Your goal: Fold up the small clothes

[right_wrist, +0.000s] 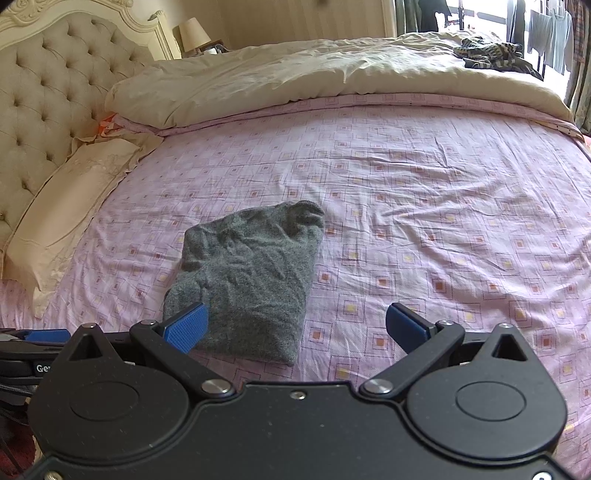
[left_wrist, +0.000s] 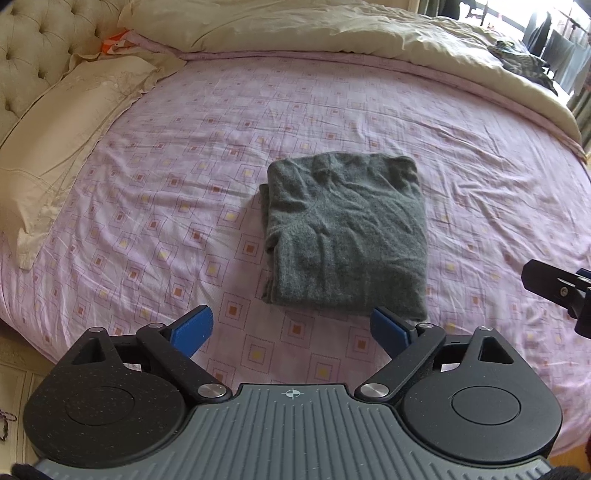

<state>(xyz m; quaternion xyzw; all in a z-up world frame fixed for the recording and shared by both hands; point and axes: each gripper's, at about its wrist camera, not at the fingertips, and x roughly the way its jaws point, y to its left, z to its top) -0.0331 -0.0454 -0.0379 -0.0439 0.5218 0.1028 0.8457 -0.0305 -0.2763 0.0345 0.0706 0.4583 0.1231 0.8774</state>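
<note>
A grey knitted garment [left_wrist: 347, 236] lies folded into a compact rectangle on the pink patterned bedsheet [left_wrist: 184, 166]. My left gripper [left_wrist: 291, 328] hovers just short of its near edge, open, with nothing between the blue pads. In the right wrist view the same grey garment [right_wrist: 251, 277] lies ahead and to the left. My right gripper [right_wrist: 295, 325] is open and empty above its near right corner, the left pad overlapping the cloth's edge in view. The right gripper's black body [left_wrist: 561, 291] shows at the right edge of the left wrist view.
A cream pillow [left_wrist: 62, 147] lies at the left by the tufted headboard [right_wrist: 44, 92]. A beige duvet [right_wrist: 314, 74] is bunched along the far side, with a dark patterned cloth [right_wrist: 491, 51] on it. A lamp [right_wrist: 192, 35] stands behind; clothes hang at the window.
</note>
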